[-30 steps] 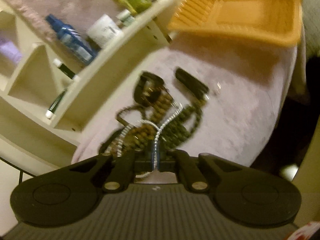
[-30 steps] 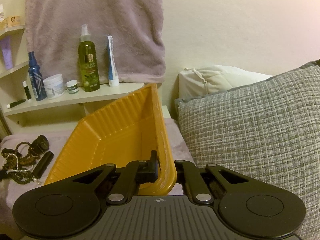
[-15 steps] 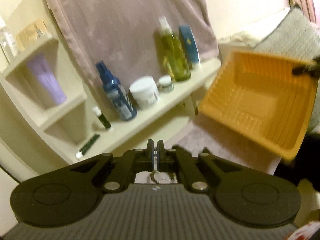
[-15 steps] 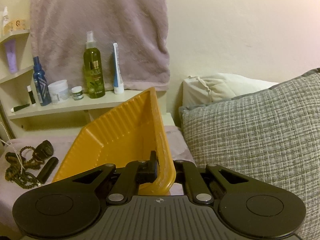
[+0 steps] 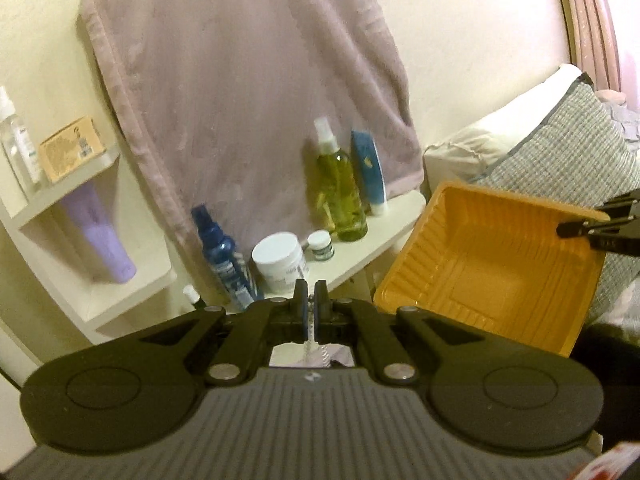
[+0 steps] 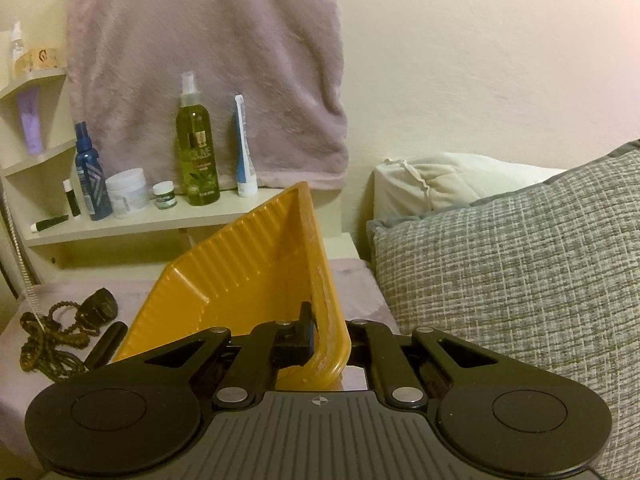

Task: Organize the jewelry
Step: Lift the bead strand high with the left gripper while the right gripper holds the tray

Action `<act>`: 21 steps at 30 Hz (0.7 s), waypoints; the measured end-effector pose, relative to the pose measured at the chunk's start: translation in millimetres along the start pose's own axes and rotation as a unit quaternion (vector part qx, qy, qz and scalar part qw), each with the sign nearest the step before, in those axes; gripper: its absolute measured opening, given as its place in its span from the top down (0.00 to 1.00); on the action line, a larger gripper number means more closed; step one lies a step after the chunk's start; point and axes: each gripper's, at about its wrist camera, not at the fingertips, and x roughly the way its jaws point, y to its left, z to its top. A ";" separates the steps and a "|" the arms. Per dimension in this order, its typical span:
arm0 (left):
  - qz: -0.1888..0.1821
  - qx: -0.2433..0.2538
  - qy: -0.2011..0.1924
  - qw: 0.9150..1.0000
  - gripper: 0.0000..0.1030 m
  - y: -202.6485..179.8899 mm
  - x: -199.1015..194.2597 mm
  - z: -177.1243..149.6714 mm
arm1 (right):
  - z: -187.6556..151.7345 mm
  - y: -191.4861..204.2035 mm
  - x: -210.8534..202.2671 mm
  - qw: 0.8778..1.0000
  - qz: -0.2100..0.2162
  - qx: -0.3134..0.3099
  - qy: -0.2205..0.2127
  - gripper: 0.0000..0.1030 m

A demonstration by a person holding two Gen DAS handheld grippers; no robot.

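Note:
My left gripper [image 5: 311, 306] is shut on a silver chain necklace [image 5: 316, 354] that hangs down below the fingers; in the right wrist view the chain [image 6: 18, 256] rises at the far left edge. My right gripper [image 6: 320, 332] is shut on the rim of an orange plastic tray [image 6: 248, 272] and holds it tilted; the tray also shows in the left wrist view [image 5: 492, 276], right of my left gripper. Brown bead strands [image 6: 48, 340], a dark round piece [image 6: 100, 306] and a black tube [image 6: 106, 344] lie on the mauve cloth [image 6: 132, 284].
A white shelf [image 6: 132, 216] holds a green spray bottle [image 6: 198, 152], a blue bottle [image 6: 90, 176], a white jar [image 6: 128, 192] and tubes. A mauve towel [image 6: 208, 60] hangs on the wall. A grey woven pillow [image 6: 512, 276] and a white pillow [image 6: 448, 176] lie at the right.
My left gripper has lifted the silver chain up off the bead pile and its view has swung from the cloth up to the shelf. The right gripper has raised the tilted tray slightly.

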 end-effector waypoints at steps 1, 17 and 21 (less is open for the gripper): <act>0.000 0.002 -0.003 1.000 0.98 -0.6 -0.1 2.6 | 0.0 0.0 -0.1 1.000 0.001 0.001 0.000 0.94; 0.009 -0.002 -0.047 0.999 0.98 1.4 -12.1 40.5 | 1.4 -0.2 -2.0 1.000 0.002 0.011 -0.006 0.94; 0.022 0.000 -0.039 0.999 0.98 4.7 -7.9 37.3 | 1.4 -1.2 -1.3 1.000 0.000 0.012 -0.006 0.94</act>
